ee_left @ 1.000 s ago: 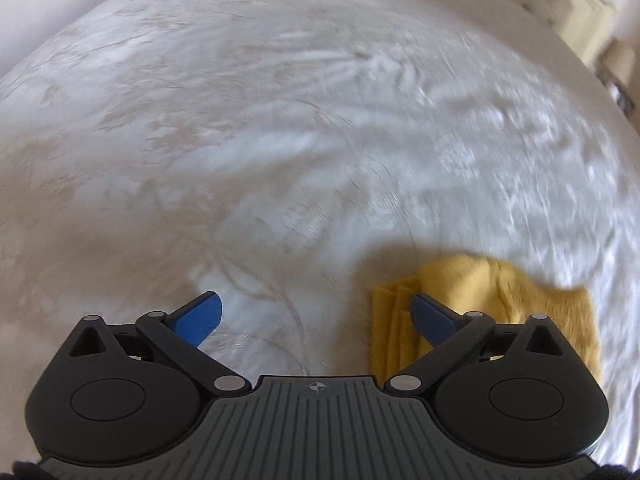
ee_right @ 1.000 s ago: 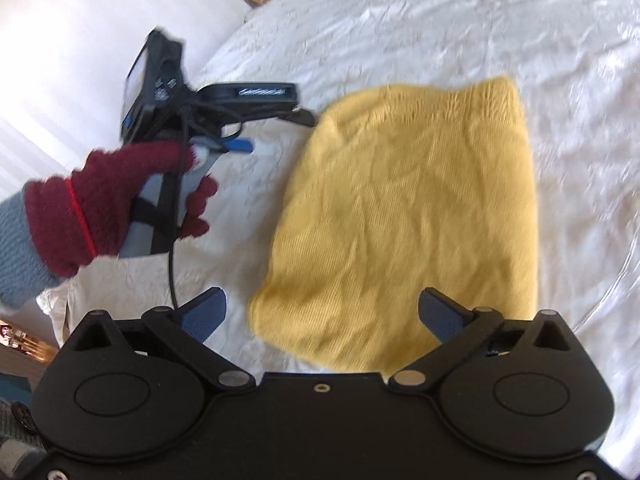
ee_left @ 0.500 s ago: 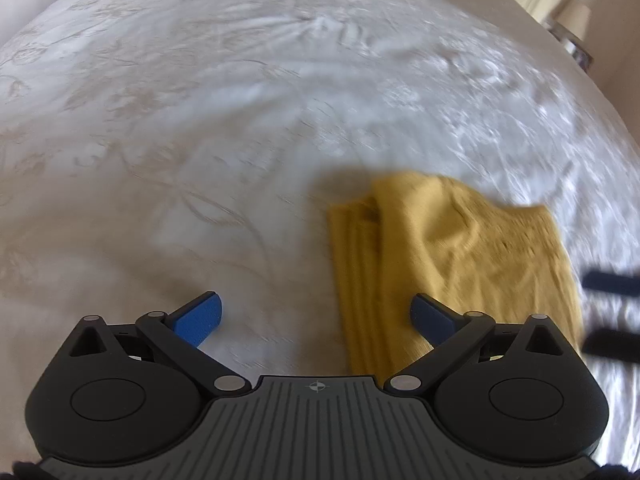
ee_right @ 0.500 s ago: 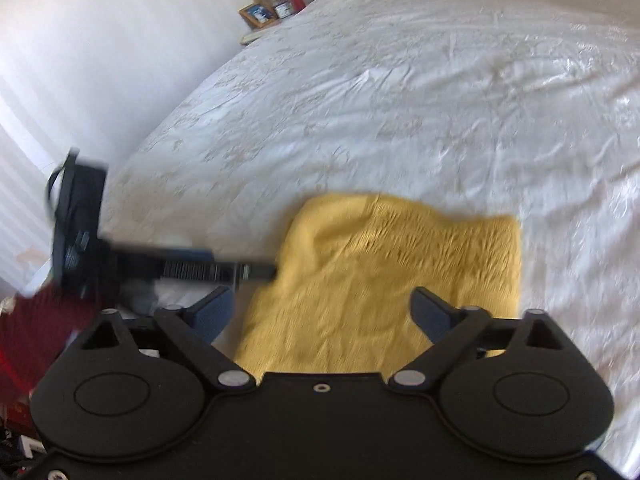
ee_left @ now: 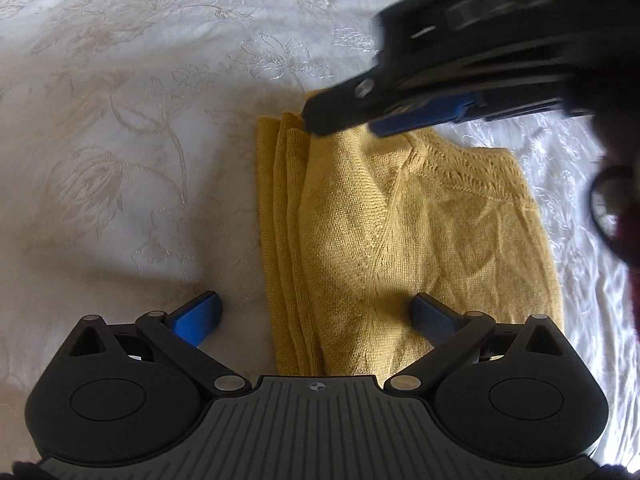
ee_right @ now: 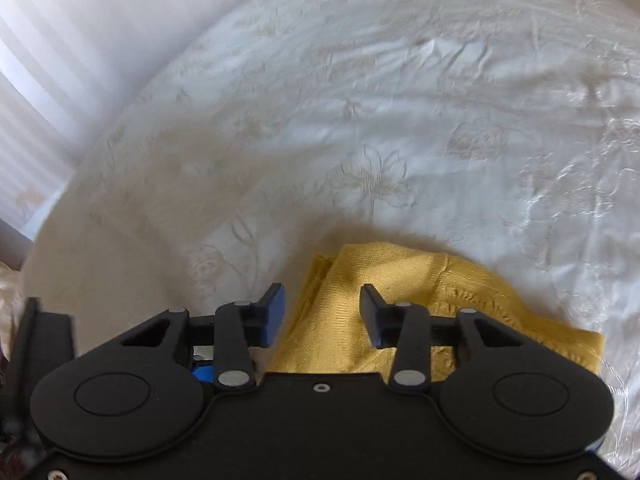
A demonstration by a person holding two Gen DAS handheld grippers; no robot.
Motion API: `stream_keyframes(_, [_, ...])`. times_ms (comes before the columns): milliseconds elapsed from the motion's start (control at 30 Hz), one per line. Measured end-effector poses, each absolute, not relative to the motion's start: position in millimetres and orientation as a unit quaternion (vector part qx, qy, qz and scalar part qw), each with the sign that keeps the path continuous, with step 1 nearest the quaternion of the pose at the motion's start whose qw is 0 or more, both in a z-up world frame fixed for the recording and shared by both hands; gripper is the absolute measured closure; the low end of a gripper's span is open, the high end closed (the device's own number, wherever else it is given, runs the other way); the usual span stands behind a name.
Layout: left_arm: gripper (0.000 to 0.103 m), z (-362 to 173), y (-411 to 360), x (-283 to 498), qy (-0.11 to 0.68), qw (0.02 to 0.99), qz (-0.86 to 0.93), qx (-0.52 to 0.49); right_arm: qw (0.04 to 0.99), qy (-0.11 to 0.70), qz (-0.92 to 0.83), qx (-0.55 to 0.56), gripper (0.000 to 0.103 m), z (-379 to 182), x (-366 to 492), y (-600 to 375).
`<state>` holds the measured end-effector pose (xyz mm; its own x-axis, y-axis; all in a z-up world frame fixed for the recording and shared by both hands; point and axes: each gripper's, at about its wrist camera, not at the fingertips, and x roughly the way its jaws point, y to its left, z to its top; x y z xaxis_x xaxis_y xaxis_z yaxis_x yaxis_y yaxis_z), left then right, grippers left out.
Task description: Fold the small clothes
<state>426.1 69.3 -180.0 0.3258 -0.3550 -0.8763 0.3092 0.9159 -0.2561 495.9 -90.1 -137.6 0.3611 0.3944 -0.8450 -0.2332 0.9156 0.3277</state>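
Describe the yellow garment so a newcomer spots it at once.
Start with the white bedspread embroidered with pale flowers. On it lies a folded mustard-yellow knit, between the left gripper and the right gripper. It is the only coloured item on the spread, its layered edges stacked on one side.

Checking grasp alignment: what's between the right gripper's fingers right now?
In the right wrist view, the right gripper is part-open, and the layered left edge of the folded yellow knit lies in the gap, on the white bedspread. No contact visible yet.
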Motion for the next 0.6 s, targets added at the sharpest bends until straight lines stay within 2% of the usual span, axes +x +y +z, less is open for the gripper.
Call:
stream_keyframes(67, [0.000,-180,70,425,0.544,0.813,-0.205,-0.022,0.824,0.537,0.172,0.063,0.079,-146,494,-91])
stream_keyframes(100, [0.000,-179,71,425,0.544,0.813,-0.207,-0.021,0.826,0.534,0.164,0.074,0.088,-146,491,-96])
stream_keyframes(267, [0.000,-176,79,421,0.549,0.808,-0.211,-0.029,0.833,0.508,0.133,0.174,0.088,-133,461,-138])
stream_keyframes(300, [0.000,-176,80,420,0.550,0.807,-0.212,-0.031,0.833,0.497,0.146,0.196,0.087,-131,457,-143])
stream_keyframes(333, [0.000,-176,81,420,0.551,0.806,-0.212,-0.034,0.830,0.475,0.181,0.228,0.081,-129,452,-148])
stream_keyframes(400, [0.000,-176,79,422,0.554,0.804,-0.211,-0.038,0.825,0.430,0.242,0.276,0.079,-124,445,-154])
stream_keyframes(467, [0.000,-177,79,426,0.557,0.802,-0.213,-0.038,0.838,0.420,0.220,0.270,0.066,-119,437,-161])
stream_keyframes(500, [0.000,-178,78,427,0.559,0.800,-0.213,-0.041,0.842,0.423,0.201,0.268,0.054,-119,434,-168])
stream_keyframes(600, [0.000,-180,80,434,0.564,0.796,-0.213,-0.055,0.857,0.436,0.118,0.248,0.041,-124,421,-197])
